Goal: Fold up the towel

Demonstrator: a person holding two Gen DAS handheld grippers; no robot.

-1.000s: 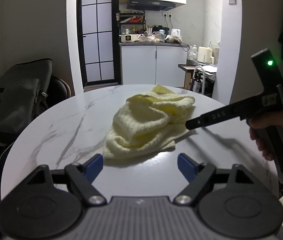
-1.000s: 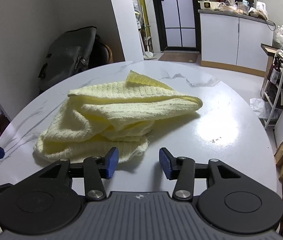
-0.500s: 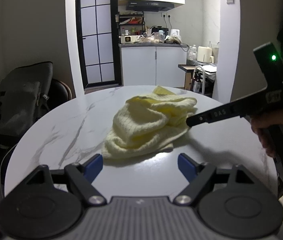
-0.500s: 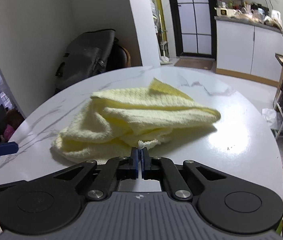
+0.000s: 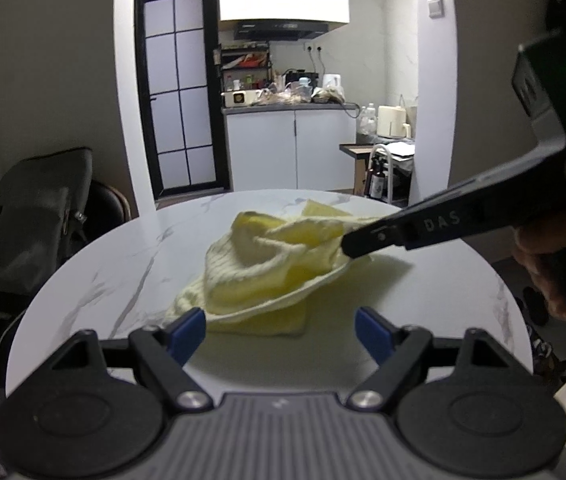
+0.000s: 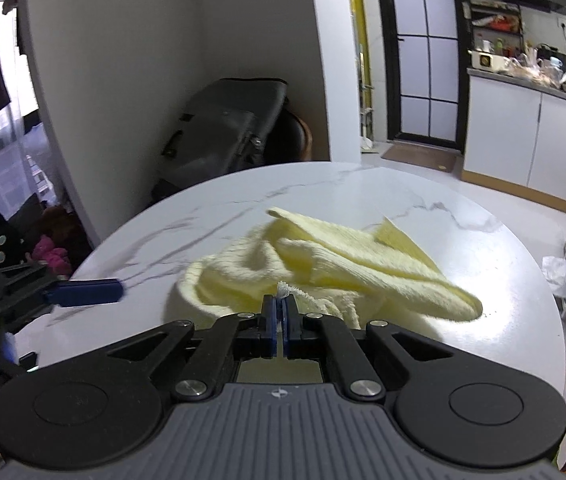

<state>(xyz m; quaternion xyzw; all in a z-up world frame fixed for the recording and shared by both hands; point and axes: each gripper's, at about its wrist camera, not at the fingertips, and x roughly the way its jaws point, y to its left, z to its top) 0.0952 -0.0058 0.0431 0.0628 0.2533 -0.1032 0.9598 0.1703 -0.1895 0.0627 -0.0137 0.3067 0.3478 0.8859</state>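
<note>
A crumpled pale yellow towel [image 5: 267, 272] lies on the round white marble table [image 5: 123, 272]; it also shows in the right wrist view [image 6: 323, 264]. My right gripper [image 6: 282, 314] is shut on a corner of the towel and holds that edge lifted off the table; it also shows in the left wrist view [image 5: 349, 246], at the towel's right side. My left gripper [image 5: 281, 330] is open and empty, just in front of the towel's near edge. Its blue fingertip [image 6: 83, 292] shows at the left in the right wrist view.
A dark bag [image 5: 39, 216] rests on a chair behind the table at the left. A kitchen counter [image 5: 287, 108] with white cabinets stands at the back. A rack with bottles [image 5: 383, 176] stands past the table's far right edge [image 6: 555, 320].
My right gripper closed on the towel's corner and lifted it up, pulling the cloth off the table. My left gripper stayed open in front of the towel.
</note>
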